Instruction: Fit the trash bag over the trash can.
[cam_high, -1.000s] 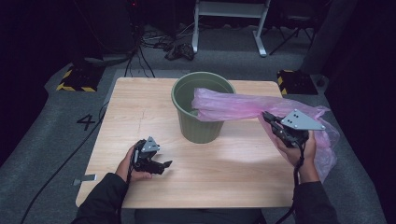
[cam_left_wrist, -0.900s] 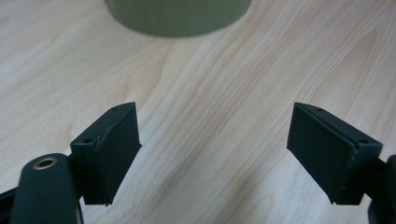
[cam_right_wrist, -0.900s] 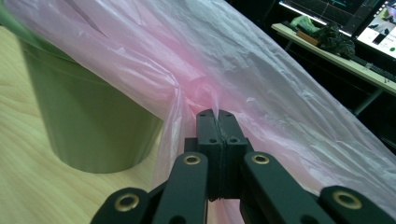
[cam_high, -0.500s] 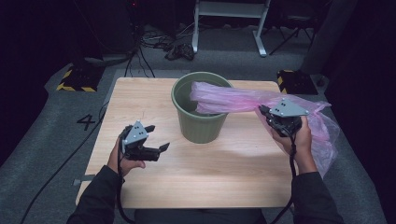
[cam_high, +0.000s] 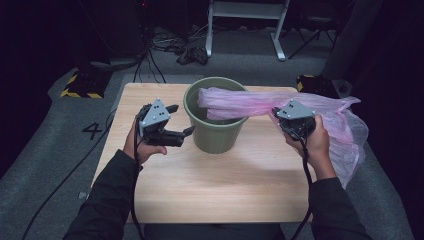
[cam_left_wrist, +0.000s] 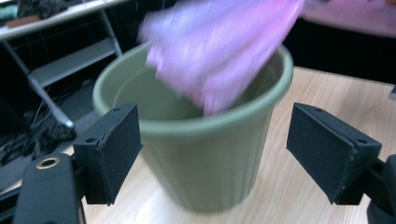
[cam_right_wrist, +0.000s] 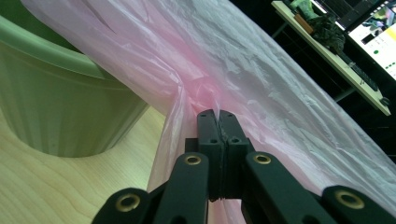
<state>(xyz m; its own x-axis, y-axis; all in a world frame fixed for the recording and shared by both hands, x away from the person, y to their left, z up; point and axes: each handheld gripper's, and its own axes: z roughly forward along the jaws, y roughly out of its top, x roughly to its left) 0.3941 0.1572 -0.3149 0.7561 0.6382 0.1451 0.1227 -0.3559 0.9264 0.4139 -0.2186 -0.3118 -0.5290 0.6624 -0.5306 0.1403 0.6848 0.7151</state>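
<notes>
A green bin (cam_high: 214, 132) stands upright on the wooden table (cam_high: 215, 185), also seen close up as the green bin (cam_left_wrist: 205, 158) and the green bin (cam_right_wrist: 56, 112). A pink plastic bag (cam_high: 250, 102) lies stretched across the bin's rim, one end hanging into it, the rest trailing off the table's right side. My right gripper (cam_high: 280, 119) is shut on the pink bag (cam_right_wrist: 224, 60), its jaws pressed together on a bunched fold. My left gripper (cam_high: 181, 121) is open, just left of the bin. Between its wide-apart pads (cam_left_wrist: 114, 154) I see the bin and the bag's end (cam_left_wrist: 219, 51).
Table edges lie close to both forearms. Behind the table a white frame stand (cam_high: 247, 25), cables (cam_high: 175, 47) and a yellow-black striped block (cam_high: 82, 85) sit on the grey floor. A "4" (cam_high: 93, 131) is marked on the floor at left.
My left gripper rose from the table's front left and moved right and forward to the bin. My right gripper, still holding the bag, shifted left toward the bin and lifted slightly.
</notes>
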